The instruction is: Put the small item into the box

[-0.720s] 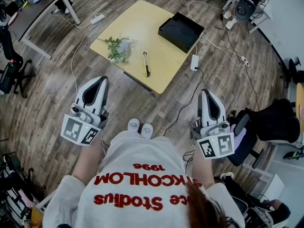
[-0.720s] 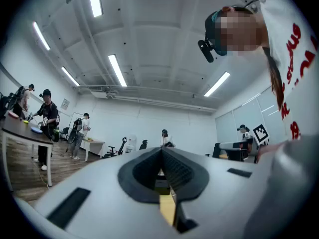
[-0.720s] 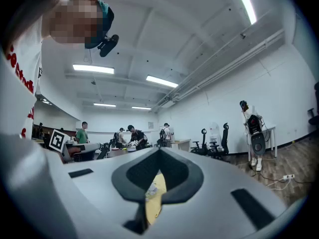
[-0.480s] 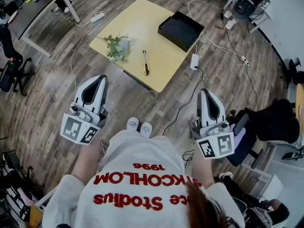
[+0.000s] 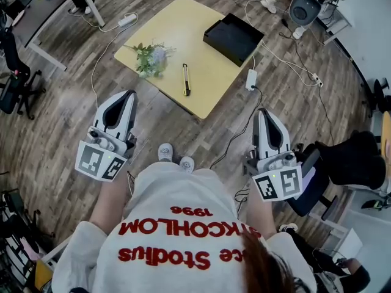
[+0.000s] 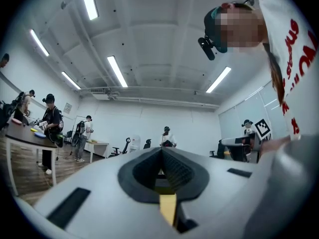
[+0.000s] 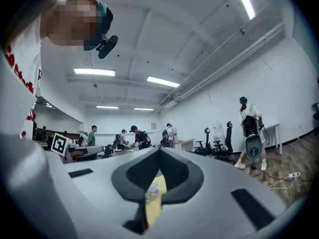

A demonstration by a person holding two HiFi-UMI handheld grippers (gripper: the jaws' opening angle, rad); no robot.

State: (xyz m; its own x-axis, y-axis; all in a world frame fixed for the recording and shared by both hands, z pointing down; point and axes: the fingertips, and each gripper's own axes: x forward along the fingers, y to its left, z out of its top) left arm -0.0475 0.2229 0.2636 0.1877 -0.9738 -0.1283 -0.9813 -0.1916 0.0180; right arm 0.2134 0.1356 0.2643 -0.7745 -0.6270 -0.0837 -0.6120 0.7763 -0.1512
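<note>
Jaws on both my grippers are pressed together with nothing between them. My left gripper (image 5: 128, 96) sits at lower left of the head view and my right gripper (image 5: 264, 113) at lower right, both over the grey-brown wood-plank floor (image 5: 61, 121). A slim yellow-and-black utility knife (image 5: 186, 80) lies flat on the pale yellow square tabletop (image 5: 183, 23) in the upper middle, well apart from both grippers. Left of it rests a leafy bunch of pale flowers (image 5: 151, 58). Up and to the right sits the shallow black rectangular box (image 5: 233, 38), open-topped.
</note>
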